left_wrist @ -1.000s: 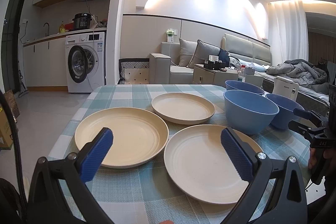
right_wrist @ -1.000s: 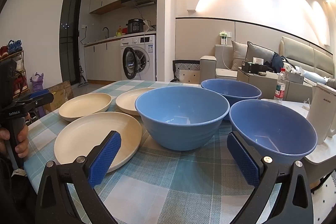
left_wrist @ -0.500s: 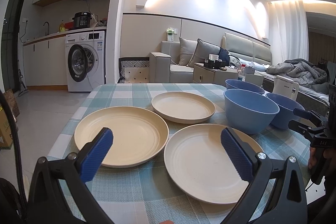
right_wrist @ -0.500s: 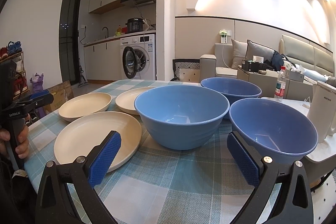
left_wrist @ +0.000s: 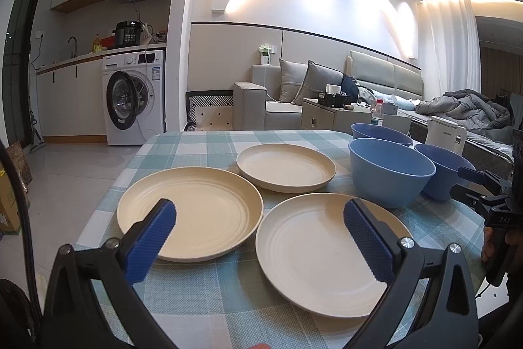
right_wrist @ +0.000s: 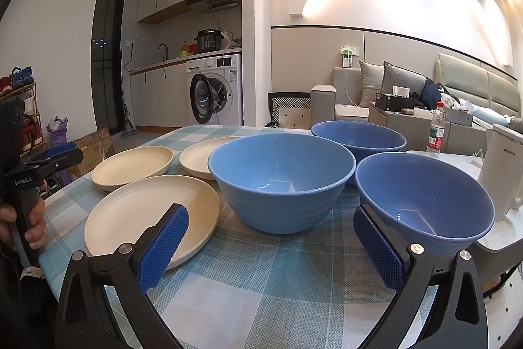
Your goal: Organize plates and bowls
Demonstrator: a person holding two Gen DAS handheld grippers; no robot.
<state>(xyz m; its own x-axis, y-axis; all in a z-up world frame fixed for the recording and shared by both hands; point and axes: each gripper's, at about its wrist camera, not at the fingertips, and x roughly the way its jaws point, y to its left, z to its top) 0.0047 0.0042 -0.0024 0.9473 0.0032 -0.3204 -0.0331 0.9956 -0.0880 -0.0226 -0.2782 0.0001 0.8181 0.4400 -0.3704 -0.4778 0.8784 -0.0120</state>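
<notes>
Three flat cream plates (left_wrist: 193, 211) and three deep blue bowls (right_wrist: 281, 182) sit separate on the checked tablecloth (right_wrist: 261, 277), nothing stacked. Left gripper (left_wrist: 258, 237) and right gripper (right_wrist: 268, 247) hover with jaws spread, empty. Risks: thin plate rims likely slip from the pads; the rightmost bowl sits near the table edge.

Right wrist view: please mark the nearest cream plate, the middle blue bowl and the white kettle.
nearest cream plate (right_wrist: 137, 218), right wrist view, on its flat centre
middle blue bowl (right_wrist: 281, 208), right wrist view, on its outer wall
white kettle (right_wrist: 503, 172), right wrist view, on its body
</notes>
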